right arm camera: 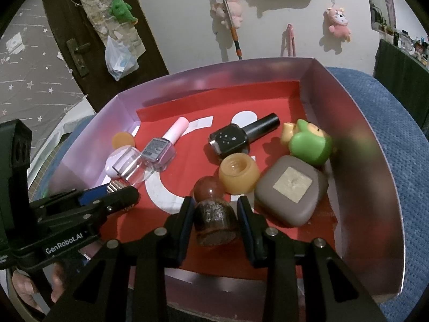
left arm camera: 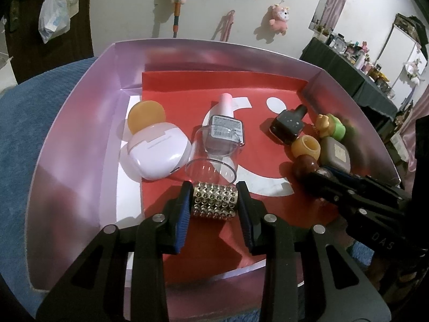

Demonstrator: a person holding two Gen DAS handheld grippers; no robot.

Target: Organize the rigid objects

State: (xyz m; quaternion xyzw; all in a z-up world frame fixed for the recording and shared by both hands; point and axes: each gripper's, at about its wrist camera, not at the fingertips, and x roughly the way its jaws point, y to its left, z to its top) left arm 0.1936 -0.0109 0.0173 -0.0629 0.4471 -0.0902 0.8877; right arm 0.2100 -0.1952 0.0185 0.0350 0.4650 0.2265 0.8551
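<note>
Both grippers reach into a shallow pink box [left arm camera: 80, 134] with a red paper floor. My left gripper [left arm camera: 215, 197] is shut on a gold studded cylinder [left arm camera: 214, 201], held just above the floor; it also shows in the right wrist view [right arm camera: 116, 186]. My right gripper [right arm camera: 215, 216] is around a brown glittery bottle [right arm camera: 214, 222] with a round brown cap [right arm camera: 207, 187]; its pads touch the bottle's sides. In the left wrist view the right gripper [left arm camera: 329, 177] sits at the right over that bottle [left arm camera: 305, 165].
In the box lie a white earbud case [left arm camera: 158, 153], an orange disc [left arm camera: 146, 114], a clear cup [left arm camera: 214, 158], a pink-capped polish bottle [left arm camera: 226, 126], a black polish bottle [right arm camera: 236, 138], an amber ring [right arm camera: 238, 173], a grey case [right arm camera: 291, 190] and a green duck [right arm camera: 308, 141]. A blue towel [right arm camera: 402, 134] lies underneath.
</note>
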